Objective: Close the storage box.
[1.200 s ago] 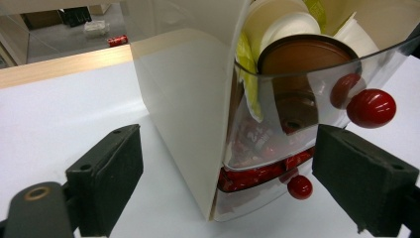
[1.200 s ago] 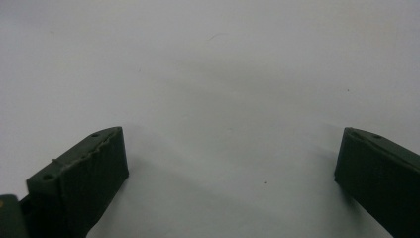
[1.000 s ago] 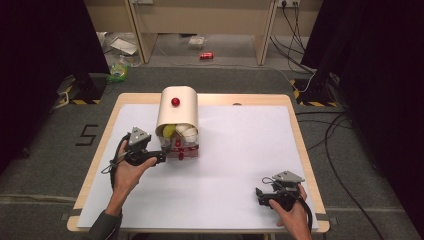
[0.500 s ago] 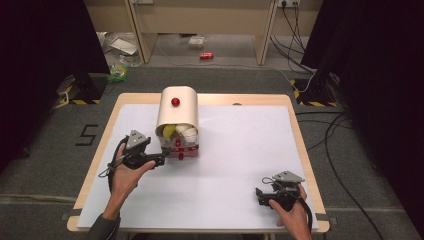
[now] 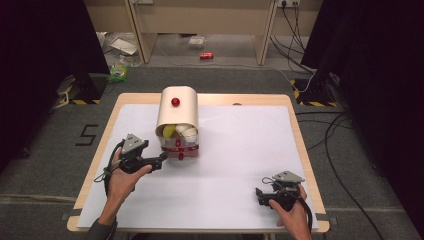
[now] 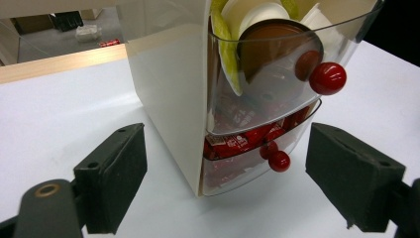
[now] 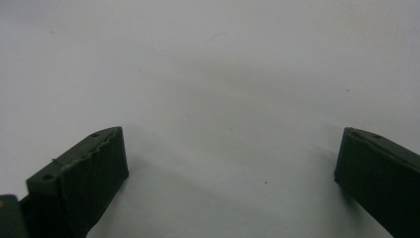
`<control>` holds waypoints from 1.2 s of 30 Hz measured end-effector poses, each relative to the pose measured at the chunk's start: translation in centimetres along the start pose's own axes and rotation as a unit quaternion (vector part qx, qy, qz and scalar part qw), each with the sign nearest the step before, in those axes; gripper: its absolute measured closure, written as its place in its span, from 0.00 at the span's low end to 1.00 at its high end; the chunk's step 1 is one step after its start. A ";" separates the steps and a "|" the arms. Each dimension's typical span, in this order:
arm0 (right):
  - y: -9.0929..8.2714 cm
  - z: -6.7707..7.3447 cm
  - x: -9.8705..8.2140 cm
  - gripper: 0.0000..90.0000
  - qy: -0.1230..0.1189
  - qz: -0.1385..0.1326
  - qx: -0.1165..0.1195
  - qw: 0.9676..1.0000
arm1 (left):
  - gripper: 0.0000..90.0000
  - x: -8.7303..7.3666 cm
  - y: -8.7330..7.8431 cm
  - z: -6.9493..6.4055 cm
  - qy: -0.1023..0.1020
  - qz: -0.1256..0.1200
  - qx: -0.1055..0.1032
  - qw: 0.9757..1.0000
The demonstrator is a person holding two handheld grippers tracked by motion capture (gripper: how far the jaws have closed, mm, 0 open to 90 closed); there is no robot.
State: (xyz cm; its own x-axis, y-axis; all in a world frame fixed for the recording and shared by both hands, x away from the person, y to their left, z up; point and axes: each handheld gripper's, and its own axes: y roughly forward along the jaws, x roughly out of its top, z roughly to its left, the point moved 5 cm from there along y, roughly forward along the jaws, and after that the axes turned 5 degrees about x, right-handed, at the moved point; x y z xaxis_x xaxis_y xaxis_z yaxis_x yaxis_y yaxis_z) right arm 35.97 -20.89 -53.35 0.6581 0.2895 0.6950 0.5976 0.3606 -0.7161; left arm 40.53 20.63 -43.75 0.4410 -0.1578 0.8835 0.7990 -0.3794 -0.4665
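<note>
High view: left hand [image 5: 121, 176] comes in from the worktop's [image 5: 240, 165] near-left corner, forearm angled up and right, holding the left gripper [image 5: 161, 158] level, aimed at the cream plastic dispenser box with clear drawers and red ball knobs [image 5: 177, 120]. Box stands left of centre, toward the far edge, with the gripper tip just beside its lower drawer front. Right hand [image 5: 292, 212] sits at the near-right corner, the right gripper [image 5: 259, 194] low over the white sheet, pointing left, well apart from the box. A black "5" [image 5: 87, 135] is marked on the floor left of the worktop.

Left gripper view: fingers [image 6: 111, 181] spread wide, nothing between the pads, no contact. Box corner is dead ahead; the lower drawer's red knob [image 6: 279, 161] lies between the two fingers but farther off. Red sachets [image 6: 233, 144] in the lower drawer carry white print, too small to read. Upper drawer holds round capsules [image 6: 277, 42].

Right gripper view: fingers [image 7: 81, 181] wide apart, empty, over bare white worktop surface.
</note>
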 end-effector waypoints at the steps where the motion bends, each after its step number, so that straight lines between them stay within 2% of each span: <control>1: 0.0 0.0 0.0 0.00 0.000 0.000 0.000 1.000 | 0.18 0.0 -0.1 0.0 0.000 -0.001 -0.001 1.000; 22: 0.0 0.0 0.0 0.00 0.000 0.000 0.000 1.000 | 0.18 -1.3 -1.3 0.3 0.004 0.004 -0.008 1.000; 36: 0.0 0.0 0.0 0.00 -0.001 0.000 0.000 1.000 | 0.18 -1.7 -2.1 -0.1 0.011 0.003 -0.016 1.000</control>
State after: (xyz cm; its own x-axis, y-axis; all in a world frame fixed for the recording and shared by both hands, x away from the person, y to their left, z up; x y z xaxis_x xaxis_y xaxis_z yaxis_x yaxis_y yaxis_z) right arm 35.97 -20.90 -53.35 0.6570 0.2906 0.6956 0.5981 0.3608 -0.7156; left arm 38.01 21.60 -44.30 0.4368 -0.1801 0.8813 0.7821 -0.4079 -0.4710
